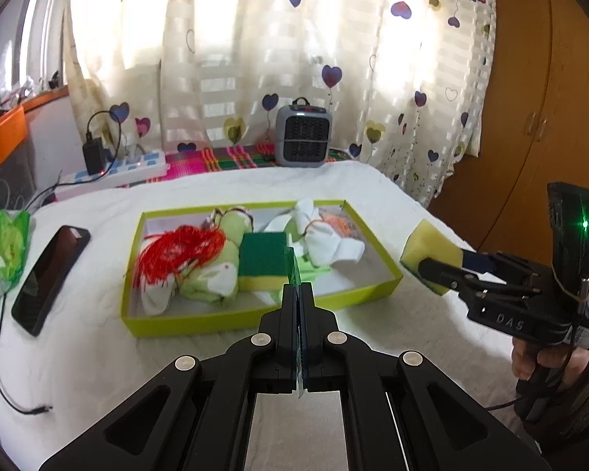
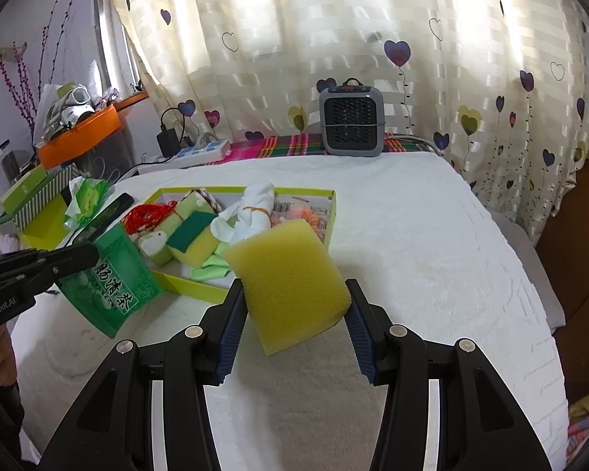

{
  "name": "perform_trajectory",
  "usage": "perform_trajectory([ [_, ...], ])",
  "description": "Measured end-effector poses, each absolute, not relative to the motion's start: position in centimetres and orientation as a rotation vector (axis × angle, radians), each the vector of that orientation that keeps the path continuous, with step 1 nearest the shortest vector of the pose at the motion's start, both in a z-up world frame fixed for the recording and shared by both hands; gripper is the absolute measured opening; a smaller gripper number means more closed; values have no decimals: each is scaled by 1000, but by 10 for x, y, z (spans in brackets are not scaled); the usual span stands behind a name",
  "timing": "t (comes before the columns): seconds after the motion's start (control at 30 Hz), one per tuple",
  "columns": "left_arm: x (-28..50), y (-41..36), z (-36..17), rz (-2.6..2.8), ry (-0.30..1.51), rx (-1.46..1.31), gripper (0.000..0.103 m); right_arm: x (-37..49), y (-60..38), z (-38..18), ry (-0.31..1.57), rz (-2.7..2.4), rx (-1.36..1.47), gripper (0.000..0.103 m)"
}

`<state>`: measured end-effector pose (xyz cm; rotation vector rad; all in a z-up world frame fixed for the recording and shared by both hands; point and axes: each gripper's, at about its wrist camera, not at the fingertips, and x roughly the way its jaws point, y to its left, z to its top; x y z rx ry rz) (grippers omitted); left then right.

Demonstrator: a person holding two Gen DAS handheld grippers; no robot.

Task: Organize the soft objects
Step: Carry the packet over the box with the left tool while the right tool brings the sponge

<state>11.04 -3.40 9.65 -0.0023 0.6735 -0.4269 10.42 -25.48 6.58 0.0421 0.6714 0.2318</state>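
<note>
gripping a yellow sponge (image 2: 290,282) between its blue pads, the right gripper (image 2: 292,306) held the block tilted in the air above the white blanket (image 2: 432,274), just beside the near right corner of the shallow green box (image 1: 231,320). from the left wrist view the same sponge showed at the right, pinched in the black fingers (image 1: 443,271) and hanging past the box's right wall.

the left gripper (image 1: 296,286) had its jaws pressed together on a thin green tea packet (image 2: 110,286) printed with chinese characters; in its own view the packet appeared only edge-on as a thin sliver between the fingers, while the right wrist view showed it flat-faced, dangling near the box's front left corner.

inside the box lay a green-topped scouring sponge (image 1: 263,261) near the middle, a bundle of red string (image 1: 176,255) on the left over pale green and white cloth (image 1: 212,282), and a knotted white cloth (image 1: 326,243) toward the right.

left of the box a dark phone (image 1: 49,274) rested on the blanket beside a green and white wrapper (image 1: 6,251). a small grey heater (image 1: 304,135) stood at the far edge before the heart-patterned curtain (image 1: 294,39), with a power strip (image 1: 129,167) off to the left.
</note>
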Motion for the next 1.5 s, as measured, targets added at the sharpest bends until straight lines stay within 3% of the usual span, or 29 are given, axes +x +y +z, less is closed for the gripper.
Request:
perform_trajectory([
  [0.63, 151, -36, 122, -433, 619, -9, 2, 134, -245, 69, 685, 244, 43, 50],
  [1.5, 235, -31, 112, -442, 641, -130, 2, 186, -241, 63, 705, 208, 100, 50],
])
